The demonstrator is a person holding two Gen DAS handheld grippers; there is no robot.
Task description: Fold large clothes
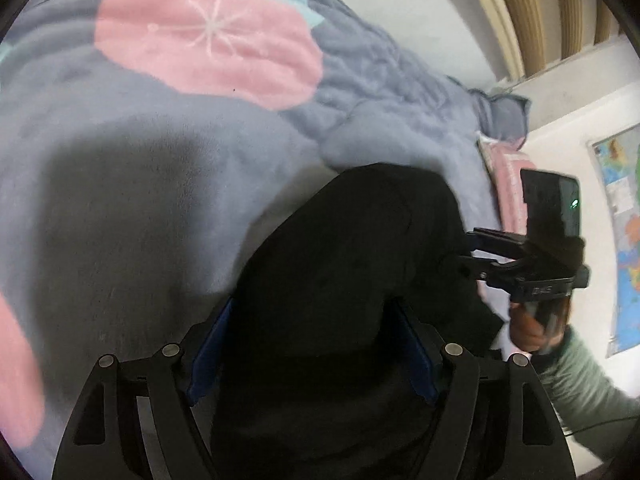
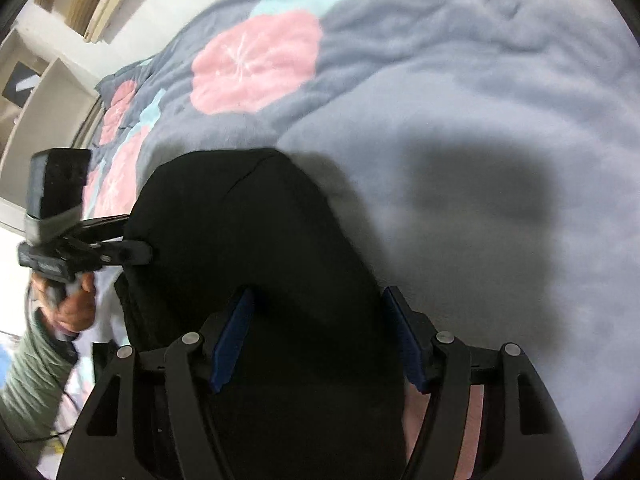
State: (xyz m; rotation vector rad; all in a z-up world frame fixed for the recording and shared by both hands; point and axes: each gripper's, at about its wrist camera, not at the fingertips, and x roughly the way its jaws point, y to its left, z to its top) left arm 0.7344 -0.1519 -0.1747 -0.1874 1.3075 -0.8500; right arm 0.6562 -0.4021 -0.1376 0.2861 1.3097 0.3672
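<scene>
A large black garment [image 1: 340, 260] hangs bunched between both grippers above a grey-blue blanket with pink flowers [image 1: 160, 140]. My left gripper [image 1: 312, 344] has its blue-padded fingers [image 1: 208, 356] closed on a thick fold of the black cloth. My right gripper [image 2: 320, 340] holds another bunched fold of the same garment [image 2: 260, 248] between its blue pads [image 2: 232, 340]. Each gripper shows in the other's view: the right one [image 1: 472, 252] at the garment's right edge, the left one [image 2: 136, 250] at its left edge.
The blanket [image 2: 460, 160] covers a bed and fills most of both views. A pink pillow [image 1: 508, 188] lies at the bed's edge. A wall map [image 1: 620, 220] hangs to the right. Shelving [image 2: 36, 92] and wood trim [image 1: 520, 20] stand beyond the bed.
</scene>
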